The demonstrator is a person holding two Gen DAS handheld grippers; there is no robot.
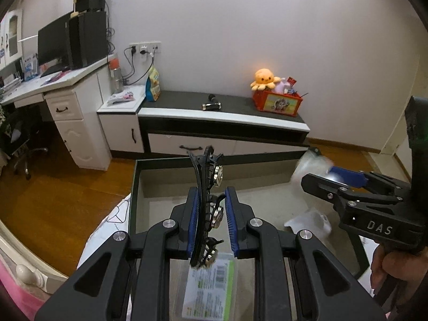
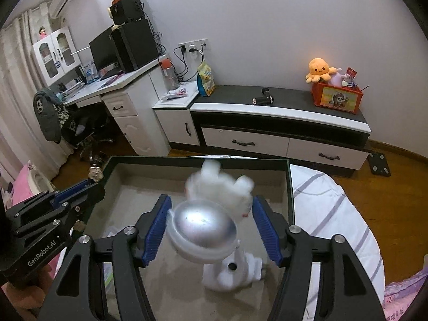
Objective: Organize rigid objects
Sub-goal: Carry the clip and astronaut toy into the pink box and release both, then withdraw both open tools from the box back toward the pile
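My left gripper (image 1: 211, 219) holds a long black hair clip (image 1: 207, 206) with pearl and gem decorations, standing upright between the blue pads, above a dark-rimmed tray (image 1: 133, 184). My right gripper (image 2: 211, 231) has a white toy robot with a silver dome head (image 2: 204, 223) between its fingers; the left pad touches the dome, the right pad stands apart from it. The toy is blurred and hangs over the tray (image 2: 288, 187). The right gripper (image 1: 321, 182) also shows at the right of the left wrist view. The left gripper (image 2: 93, 184) shows at the left of the right wrist view.
A green-labelled clear packet (image 1: 211, 286) lies in the tray under the left gripper. The tray rests on a bed with a striped white quilt (image 2: 329, 214). Beyond stand a low black-and-white cabinet (image 2: 281, 125), a red toy crate (image 2: 337, 97) and a desk (image 2: 115, 85).
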